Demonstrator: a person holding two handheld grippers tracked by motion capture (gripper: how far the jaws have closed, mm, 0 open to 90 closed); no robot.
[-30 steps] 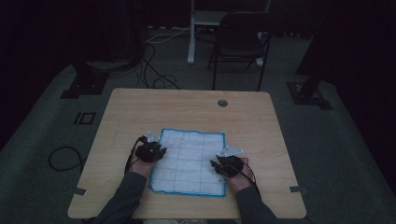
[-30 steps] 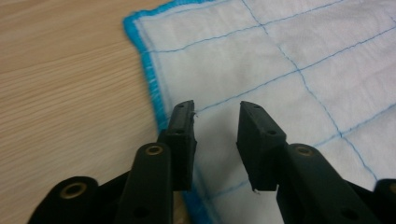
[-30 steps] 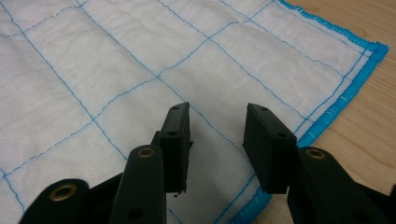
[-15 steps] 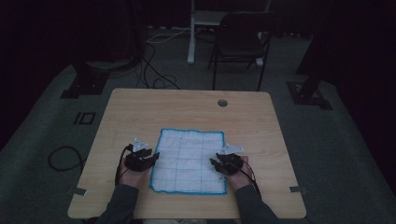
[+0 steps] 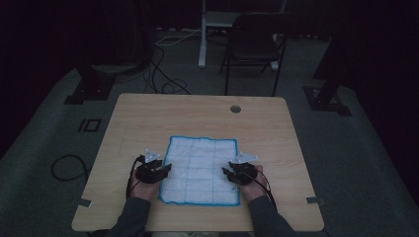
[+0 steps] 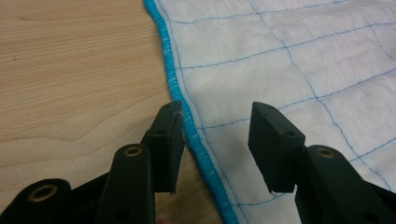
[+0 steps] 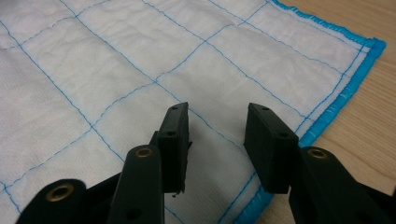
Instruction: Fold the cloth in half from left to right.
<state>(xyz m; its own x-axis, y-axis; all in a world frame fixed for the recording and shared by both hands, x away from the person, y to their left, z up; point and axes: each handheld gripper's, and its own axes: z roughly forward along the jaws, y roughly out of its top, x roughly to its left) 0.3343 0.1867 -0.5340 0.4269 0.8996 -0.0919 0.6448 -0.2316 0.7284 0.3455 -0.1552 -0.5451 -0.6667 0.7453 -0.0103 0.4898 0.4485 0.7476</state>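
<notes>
Quilted white cloth (image 5: 200,170), blue-stitched grid, flat on woodgrain table (image 5: 197,113).

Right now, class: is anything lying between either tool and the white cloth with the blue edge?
Nothing visible. The left tool, jaws just opened, straddles the blue hem of the cloth with only bare table beside it. The right tool stands open over the cloth near its edge.

We can read no text, label, brand or number anywhere (the cloth (image 5: 200,170) bears just stitched blue lines, no lettering).
</notes>
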